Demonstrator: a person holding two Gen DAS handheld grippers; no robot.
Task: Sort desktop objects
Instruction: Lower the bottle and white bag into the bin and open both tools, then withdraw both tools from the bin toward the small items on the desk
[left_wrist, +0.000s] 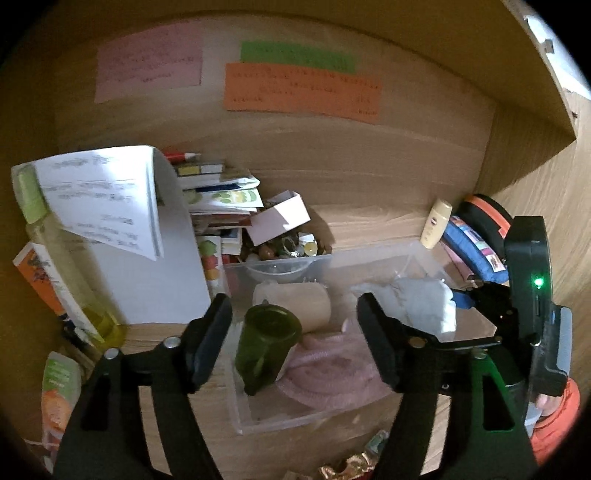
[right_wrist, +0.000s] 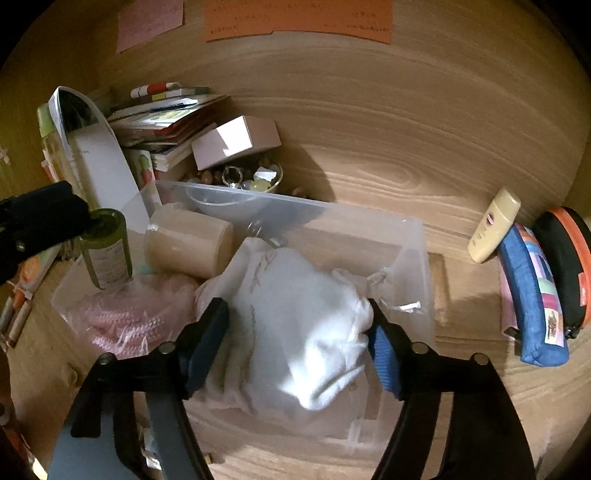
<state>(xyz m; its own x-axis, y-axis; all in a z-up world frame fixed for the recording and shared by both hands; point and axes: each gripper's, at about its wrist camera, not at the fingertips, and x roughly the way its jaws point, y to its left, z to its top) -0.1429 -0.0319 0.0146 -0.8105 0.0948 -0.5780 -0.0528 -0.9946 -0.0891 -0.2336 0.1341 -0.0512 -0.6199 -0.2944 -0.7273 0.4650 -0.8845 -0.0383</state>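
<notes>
A clear plastic bin (left_wrist: 240, 410) (right_wrist: 417, 258) sits on the wooden desk. In it are a dark green bottle (left_wrist: 266, 347) (right_wrist: 107, 254), a beige roll (left_wrist: 295, 306) (right_wrist: 188, 247), a pink coiled item (left_wrist: 332, 373) (right_wrist: 125, 314) and a white cloth (left_wrist: 424, 302) (right_wrist: 306, 332). My left gripper (left_wrist: 295, 347) is open, its fingers wide on either side of the green bottle, not touching it. My right gripper (right_wrist: 295, 343) is open around the white cloth, with its blue-padded fingers (right_wrist: 384, 354) at the cloth's sides.
A stack of books and papers (left_wrist: 221, 199) (right_wrist: 166, 122), a pink box (left_wrist: 280, 218) (right_wrist: 236, 140) and a bowl of beads (right_wrist: 243, 181) lie behind the bin. A cream tube (left_wrist: 436, 229) (right_wrist: 495, 225), blue pouch (right_wrist: 532, 295) and black-orange case (right_wrist: 569, 258) stand right. A tall yellow bottle (left_wrist: 62, 258) stands left.
</notes>
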